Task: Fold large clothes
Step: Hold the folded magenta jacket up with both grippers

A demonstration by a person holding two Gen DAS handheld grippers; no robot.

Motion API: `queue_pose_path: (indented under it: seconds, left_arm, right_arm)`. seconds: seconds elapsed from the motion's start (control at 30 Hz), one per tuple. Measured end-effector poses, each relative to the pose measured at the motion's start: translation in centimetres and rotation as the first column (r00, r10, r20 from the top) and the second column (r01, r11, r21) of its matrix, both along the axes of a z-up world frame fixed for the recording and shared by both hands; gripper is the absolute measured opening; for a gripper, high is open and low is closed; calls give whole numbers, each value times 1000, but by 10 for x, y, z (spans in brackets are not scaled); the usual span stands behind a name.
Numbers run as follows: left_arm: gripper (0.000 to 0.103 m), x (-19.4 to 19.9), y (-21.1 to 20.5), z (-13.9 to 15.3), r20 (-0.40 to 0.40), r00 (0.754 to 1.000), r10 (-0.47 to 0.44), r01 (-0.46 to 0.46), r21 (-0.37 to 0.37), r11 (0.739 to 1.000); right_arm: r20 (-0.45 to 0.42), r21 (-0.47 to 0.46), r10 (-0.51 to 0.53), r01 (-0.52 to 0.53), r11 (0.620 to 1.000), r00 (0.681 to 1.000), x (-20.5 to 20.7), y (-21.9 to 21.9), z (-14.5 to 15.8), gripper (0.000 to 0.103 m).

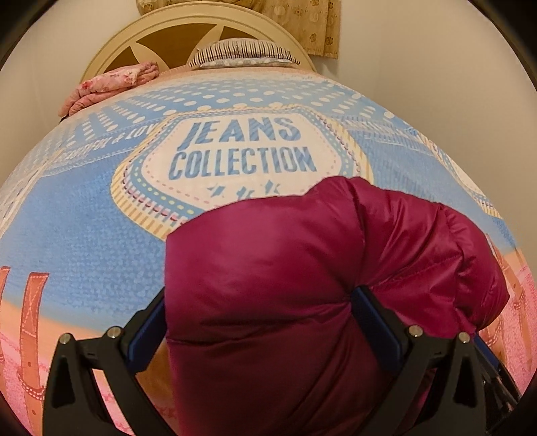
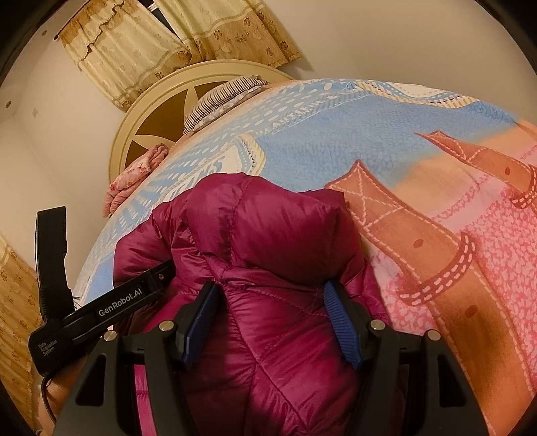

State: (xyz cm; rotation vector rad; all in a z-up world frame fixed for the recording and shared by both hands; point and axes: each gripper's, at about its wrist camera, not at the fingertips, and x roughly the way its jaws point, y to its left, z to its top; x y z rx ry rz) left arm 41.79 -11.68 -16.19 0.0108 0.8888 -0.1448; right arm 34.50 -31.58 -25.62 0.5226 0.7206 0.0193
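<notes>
**Jacket pinched by both grippers over the bedspread**

Magenta puffer jacket (image 1: 268,285) is bunched at the near end of the printed bedspread (image 1: 84,218), far from the headboard (image 1: 161,30). Left gripper (image 1: 258,322) and right gripper (image 2: 273,322) each clamp a thick padded fold, apparently to carry both edges together toward the headboard for an even fold.

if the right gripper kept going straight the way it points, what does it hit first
The right gripper is already shut on the magenta puffer jacket, so that padded bulk is straight ahead. Past it lies the printed bedspread, probably next, though depth is unclear.
</notes>
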Motion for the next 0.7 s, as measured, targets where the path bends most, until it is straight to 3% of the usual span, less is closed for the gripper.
queue_pose_path:
  seconds: [0.7]
  left_arm:
    - [103, 3, 1, -3, -30, 1000, 0, -1, -36, 999]
  right_arm:
    - [-17, -43, -4, 3, 999, 1000, 1, 7, 1, 67]
